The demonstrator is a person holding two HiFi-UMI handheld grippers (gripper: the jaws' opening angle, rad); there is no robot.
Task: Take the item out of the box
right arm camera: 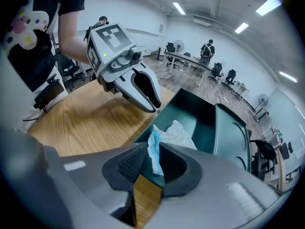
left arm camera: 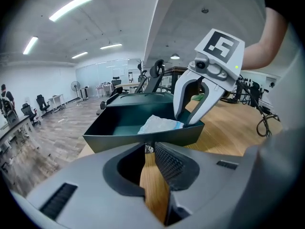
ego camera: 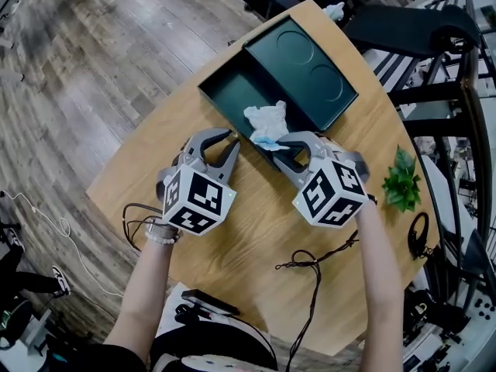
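A dark green box (ego camera: 232, 91) lies open on the round wooden table, its lid (ego camera: 306, 68) flat behind it. A crumpled white and blue item (ego camera: 266, 122) rests inside against the front wall. My right gripper (ego camera: 280, 144) dips over that wall and is open, with the item's blue edge (right arm camera: 153, 149) between its pads. In the right gripper view those jaws (right arm camera: 152, 159) stand slightly apart around the item. My left gripper (ego camera: 230, 138) is shut and holds nothing, just outside the box's front wall (left arm camera: 124, 137), to the left of the item (left arm camera: 157, 124).
A small green plant (ego camera: 401, 180) sits at the table's right edge, with headphones (ego camera: 418, 235) past it. Black cables lie on the table near me (ego camera: 314, 266) and hang at the left edge (ego camera: 136, 219). A white crumpled scrap (ego camera: 335, 9) lies at the far edge.
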